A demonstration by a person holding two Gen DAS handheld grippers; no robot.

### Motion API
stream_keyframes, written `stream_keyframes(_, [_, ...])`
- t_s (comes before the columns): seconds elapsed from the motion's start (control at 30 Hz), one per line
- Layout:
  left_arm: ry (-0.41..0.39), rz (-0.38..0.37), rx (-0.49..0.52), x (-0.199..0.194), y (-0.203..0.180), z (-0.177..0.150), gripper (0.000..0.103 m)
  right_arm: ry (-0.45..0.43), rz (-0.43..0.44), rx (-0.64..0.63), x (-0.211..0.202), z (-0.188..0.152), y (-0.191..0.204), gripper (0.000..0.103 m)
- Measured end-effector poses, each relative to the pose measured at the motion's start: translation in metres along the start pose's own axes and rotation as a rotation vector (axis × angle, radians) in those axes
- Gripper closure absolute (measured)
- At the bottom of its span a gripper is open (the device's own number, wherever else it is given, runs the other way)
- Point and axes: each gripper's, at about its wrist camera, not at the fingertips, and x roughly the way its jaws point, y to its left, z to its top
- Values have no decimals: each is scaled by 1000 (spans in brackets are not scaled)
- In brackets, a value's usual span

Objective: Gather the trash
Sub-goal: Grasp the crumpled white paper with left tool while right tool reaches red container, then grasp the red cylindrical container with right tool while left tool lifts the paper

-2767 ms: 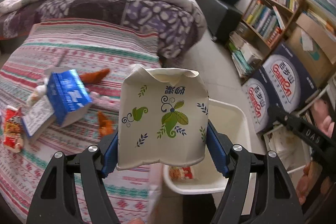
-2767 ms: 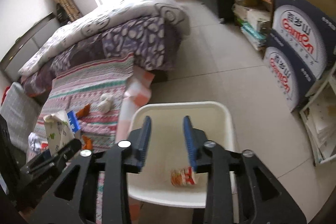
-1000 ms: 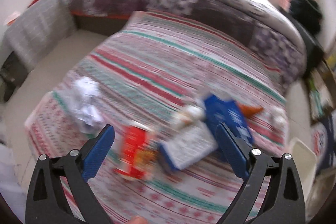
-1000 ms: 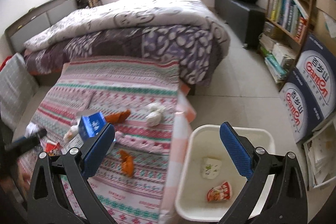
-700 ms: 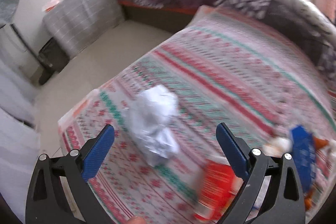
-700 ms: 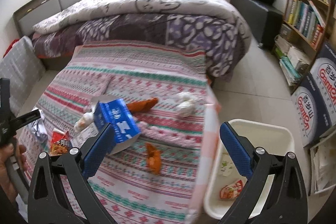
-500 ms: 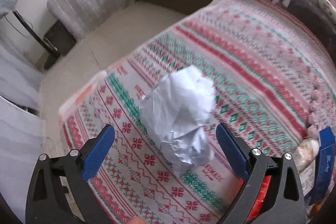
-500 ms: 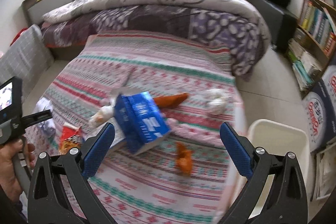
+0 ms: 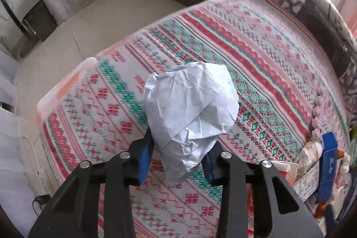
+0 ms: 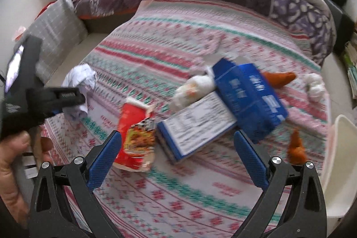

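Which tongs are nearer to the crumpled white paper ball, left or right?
Left. The left tongs are closed around the crumpled white paper ball. The right tongs hang open apart from it, above the red snack wrapper.

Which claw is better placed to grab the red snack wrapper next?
Right. The right claw is open just short of the red snack wrapper, while the left claw is shut on the crumpled paper.

Crumpled paper [image 9: 189,113] between fingers of left hand-held gripper [image 9: 177,158], above bed [image 9: 256,41]. Ahead of right hand-held gripper [image 10: 177,148]: noodle wrapper [image 10: 137,133] left, booklet [image 10: 196,124] centre, carton [image 10: 250,102] right; bin [image 10: 341,171] far right, beside bed.
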Motion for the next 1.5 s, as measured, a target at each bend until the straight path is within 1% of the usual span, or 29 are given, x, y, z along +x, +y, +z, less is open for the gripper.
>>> stream_keyframes(0.23, [-73, -8, -54, -25, 25, 8, 66, 6, -30, -105, 24, -10, 38, 7])
stream_keyframes(0.37, [-106, -37, -85, -38, 32, 14, 66, 7, -48, -169, 37, -17, 56, 7])
stream_keyframes(0.43, [-130, -35, -84, -49, 35, 13, 66, 7, -55, -200, 44, -20, 64, 12])
stream_keyframes(0.47, [-137, -34, -83, -52, 36, 13, 65, 7, -58, -217, 48, -22, 67, 26])
stream_keyframes(0.5, [-143, -35, -83, -55, 38, 12, 65, 12, -58, -230, 52, -24, 69, 49])
stream_keyframes(0.53, [-148, -38, -81, -58, 39, 12, 65, 26, -58, -247, 58, -25, 70, 53])
stream_keyframes(0.57, [-151, -39, -80, -60, 39, 11, 65, 18, -55, -252, 58, -26, 70, 56])
stream_keyframes(0.6, [-156, -40, -79, -62, 39, 10, 65, 0, -48, -253, 56, -26, 70, 64])
stream_keyframes(0.7, [-171, -35, -72, -67, 38, 9, 65, -31, 30, -206, 43, -18, 66, 66])
stream_keyframes(0.83, [-190, -48, -79, -75, 36, 10, 65, -121, 109, -149, 10, -2, 56, 67])
stream_keyframes(0.97, [-232, -62, -73, -93, 27, 7, 65, -192, 153, -77, -20, 12, 38, 67])
stream_keyframes(1.13, [-283, -87, -46, -116, 9, -1, 65, -270, 138, -25, -52, 21, 9, 67])
stream_keyframes(1.5, [-345, -178, 58, -155, -52, -28, 65, -351, 79, 21, -97, 20, -45, 66])
